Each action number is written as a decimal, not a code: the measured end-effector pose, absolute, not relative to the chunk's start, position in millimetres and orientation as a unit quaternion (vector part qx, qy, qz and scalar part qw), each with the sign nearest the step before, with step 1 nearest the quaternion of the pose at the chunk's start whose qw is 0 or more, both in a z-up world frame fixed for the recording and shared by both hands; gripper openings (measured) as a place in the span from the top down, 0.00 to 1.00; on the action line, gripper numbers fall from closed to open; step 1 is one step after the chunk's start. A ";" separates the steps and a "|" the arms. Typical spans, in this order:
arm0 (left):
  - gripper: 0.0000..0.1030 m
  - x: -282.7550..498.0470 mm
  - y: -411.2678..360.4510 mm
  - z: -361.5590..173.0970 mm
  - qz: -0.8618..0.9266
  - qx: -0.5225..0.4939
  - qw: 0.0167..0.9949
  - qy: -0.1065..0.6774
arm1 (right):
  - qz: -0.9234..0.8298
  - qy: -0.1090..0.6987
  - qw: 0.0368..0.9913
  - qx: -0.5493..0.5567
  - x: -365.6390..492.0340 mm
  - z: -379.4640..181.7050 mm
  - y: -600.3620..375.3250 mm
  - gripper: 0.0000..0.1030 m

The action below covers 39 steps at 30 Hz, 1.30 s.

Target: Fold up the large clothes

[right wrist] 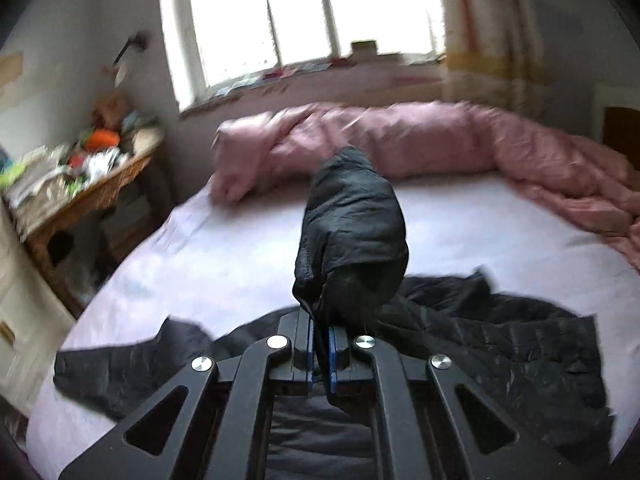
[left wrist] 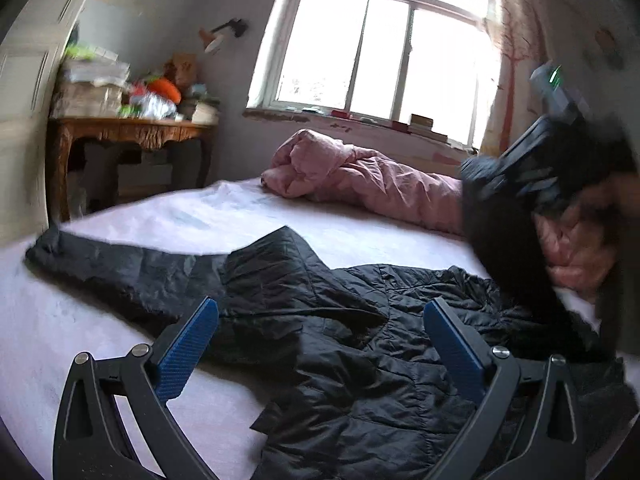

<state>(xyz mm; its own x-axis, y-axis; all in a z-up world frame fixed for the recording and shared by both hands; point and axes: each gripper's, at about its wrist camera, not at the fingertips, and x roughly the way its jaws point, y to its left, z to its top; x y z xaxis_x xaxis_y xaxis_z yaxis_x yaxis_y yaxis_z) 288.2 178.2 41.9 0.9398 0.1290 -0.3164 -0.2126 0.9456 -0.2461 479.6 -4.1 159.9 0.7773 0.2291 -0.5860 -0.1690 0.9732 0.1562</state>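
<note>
A black quilted jacket (left wrist: 320, 312) lies spread on the bed's pale sheet (left wrist: 120, 240), one sleeve (left wrist: 112, 264) stretched to the left. My left gripper (left wrist: 320, 312) hovers low over the jacket's middle, open, with nothing between its blue pads (left wrist: 184, 356). My right gripper (right wrist: 321, 344) is shut on a fold of the jacket, and a bunched black sleeve (right wrist: 352, 232) sticks up beyond its fingertips, lifted above the jacket (right wrist: 500, 344) on the bed. In the left wrist view the right gripper (left wrist: 520, 184) appears blurred at the right, raised, with black cloth hanging from it.
A rumpled pink duvet (left wrist: 360, 176) lies along the far side of the bed under the window (left wrist: 380, 52). A carved wooden side table (left wrist: 128, 132) piled with clutter stands at the left by the wall. A hand (left wrist: 588, 240) shows at the right edge.
</note>
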 end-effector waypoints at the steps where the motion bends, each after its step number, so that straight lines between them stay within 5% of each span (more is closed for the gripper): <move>1: 0.01 286.8 182.4 40.8 0.062 -0.165 0.973 0.149 | 0.118 0.332 0.934 0.051 484.3 146.4 11.0 0.95; 10: 0.01 286.7 178.5 43.1 0.039 -0.167 0.974 0.148 | 0.157 0.392 0.906 0.010 490.7 56.5 41.1 0.94; 13: 0.01 285.4 170.6 46.3 0.030 -0.147 0.978 0.143 | 0.120 0.364 0.922 -0.050 475.7 50.0 31.6 0.67; 14: 0.01 284.2 167.8 47.0 0.026 -0.141 0.980 0.140 | 0.118 0.362 0.924 -0.043 470.9 51.5 22.4 0.40; 15: 0.01 283.5 165.2 47.6 0.015 -0.137 0.981 0.137 | 0.119 0.358 0.926 -0.019 464.0 53.8 7.3 0.23; 20: 0.01 287.4 155.6 46.6 -0.032 -0.146 0.978 0.145 | 0.137 0.327 0.934 0.044 412.0 71.8 -68.8 0.23; 26: 0.01 300.7 164.1 35.3 -0.027 -0.173 0.968 0.181 | -0.004 0.338 0.941 -0.035 369.9 63.2 -146.4 0.22; 35: 0.01 305.6 172.8 33.0 0.041 -0.136 0.968 0.209 | 0.020 0.472 0.877 0.091 411.1 19.7 -238.3 0.22; 39: 0.01 290.2 191.2 45.4 0.045 -0.148 0.972 0.175 | 0.010 0.491 0.870 0.043 418.6 -5.5 -228.6 0.22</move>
<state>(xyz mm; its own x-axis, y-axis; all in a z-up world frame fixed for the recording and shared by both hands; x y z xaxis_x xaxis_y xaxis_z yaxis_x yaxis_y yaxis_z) 290.2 191.2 45.4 0.9349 0.0362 -0.3530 -0.1392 0.9524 -0.2712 418.6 -228.6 -5.5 0.5186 0.0585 -0.8530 0.0250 0.9962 0.0835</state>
